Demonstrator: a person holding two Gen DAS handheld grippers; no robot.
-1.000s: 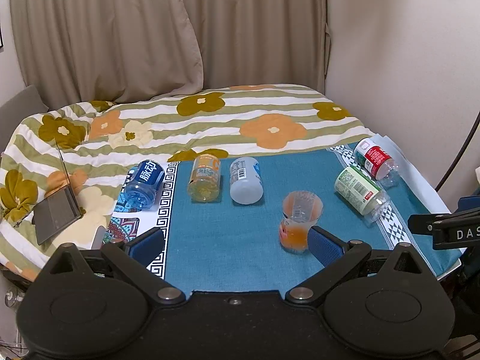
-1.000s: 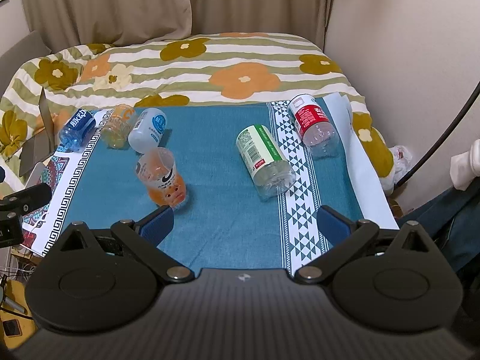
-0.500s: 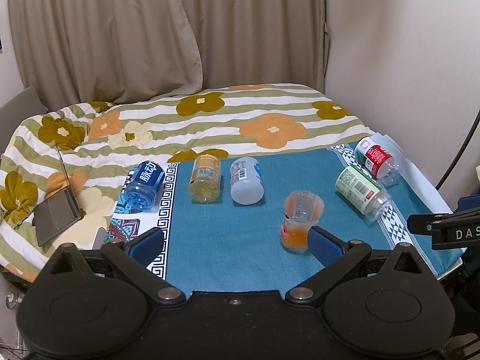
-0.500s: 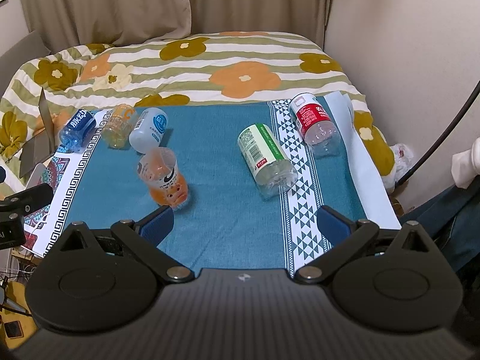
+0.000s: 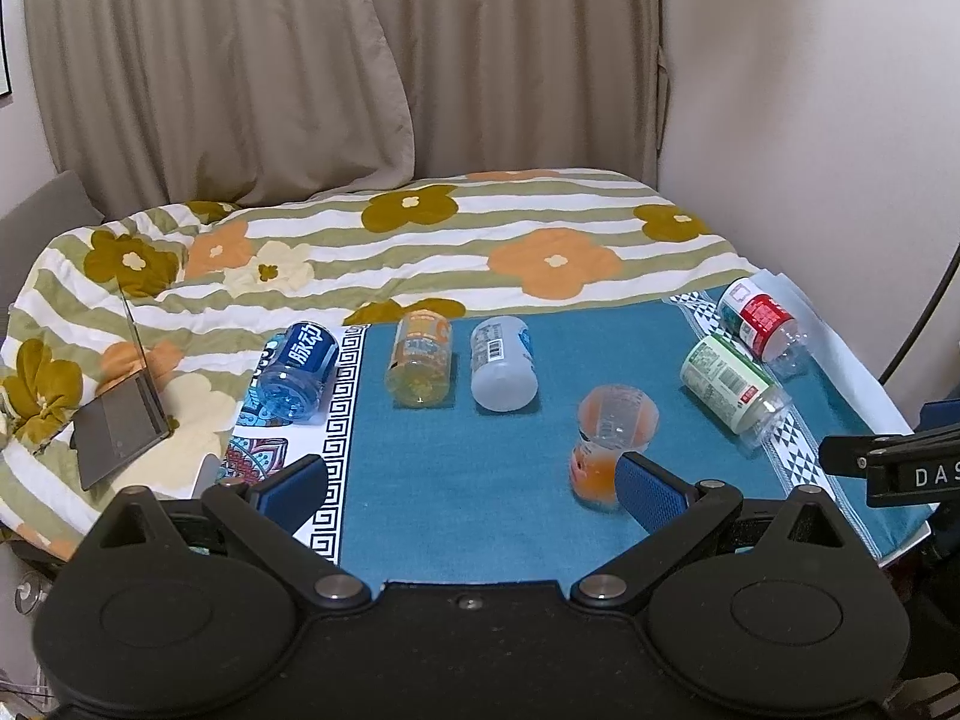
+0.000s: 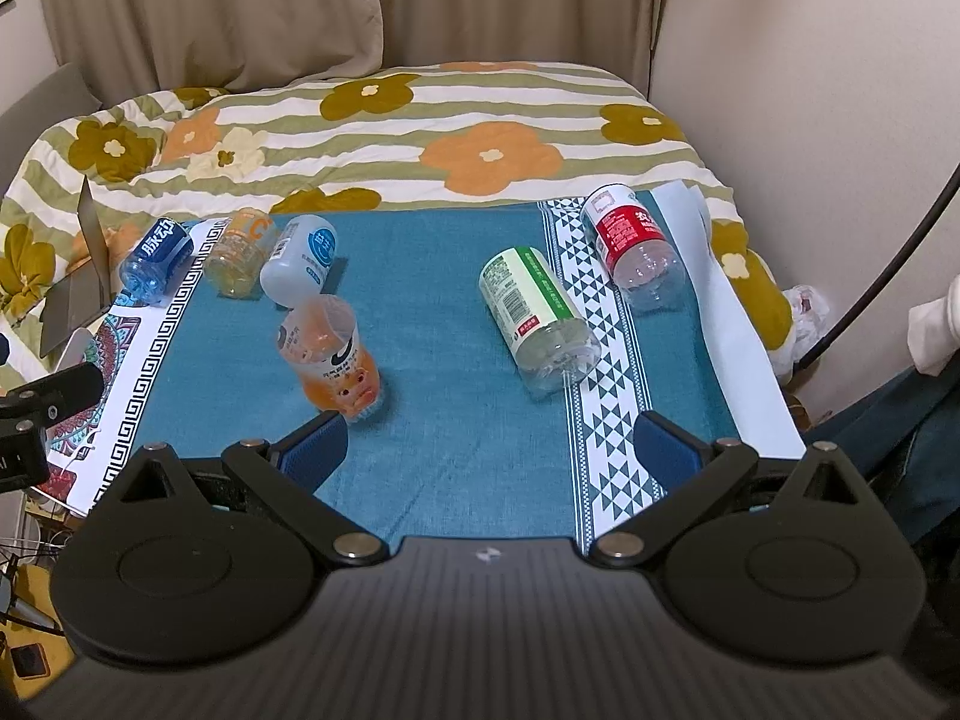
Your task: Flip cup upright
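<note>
Teal cloth unchanged; orange cup unmoved, both tools wide.

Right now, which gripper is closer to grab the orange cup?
Probably the left gripper. Its right finger already sits beside the orange cup. The right gripper also has a finger near it, but mostly faces bare cloth. Both are open.
</note>
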